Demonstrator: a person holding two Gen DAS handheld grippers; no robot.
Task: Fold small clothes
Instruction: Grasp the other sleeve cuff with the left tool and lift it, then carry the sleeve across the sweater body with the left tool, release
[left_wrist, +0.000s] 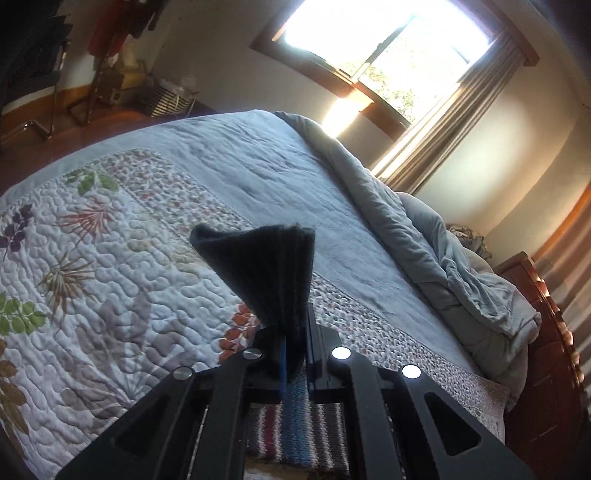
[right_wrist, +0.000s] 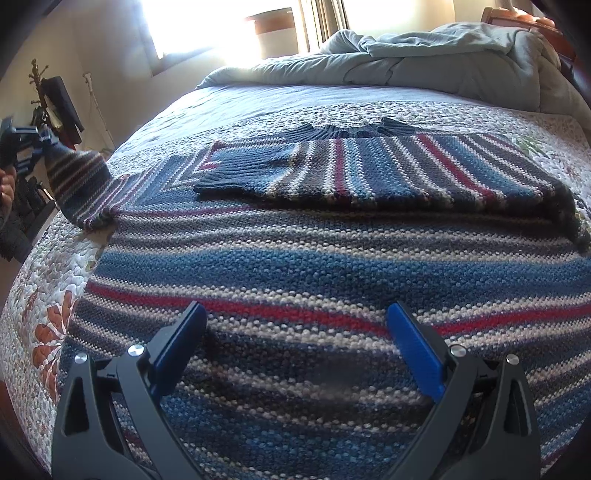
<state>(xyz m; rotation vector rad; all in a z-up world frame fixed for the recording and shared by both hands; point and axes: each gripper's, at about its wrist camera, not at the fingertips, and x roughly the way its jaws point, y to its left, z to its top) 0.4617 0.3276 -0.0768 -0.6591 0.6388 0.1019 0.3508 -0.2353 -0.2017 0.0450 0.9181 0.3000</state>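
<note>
Knit wool, chunky striped: the sweater (right_wrist: 332, 240) lies flat on the bed (right_wrist: 258, 99), body spread near, one sleeve already folded across the chest at the far side. Soft, floppy and fairly heavy for its size, by the look of it; it will drape and stretch rather than hold a crease, and the loose weave could snag. The left gripper (left_wrist: 291, 354) is clamped on the ribbed cuff (left_wrist: 266, 266) of the left sleeve (right_wrist: 81, 184), lifted off the quilt. The right gripper (right_wrist: 295, 347) hovers over the hem area, jaws wide apart, nothing between them. Best holds are ribbed edges: cuff, hem, collar. Pinching mid-panel would just tent the knit.
</note>
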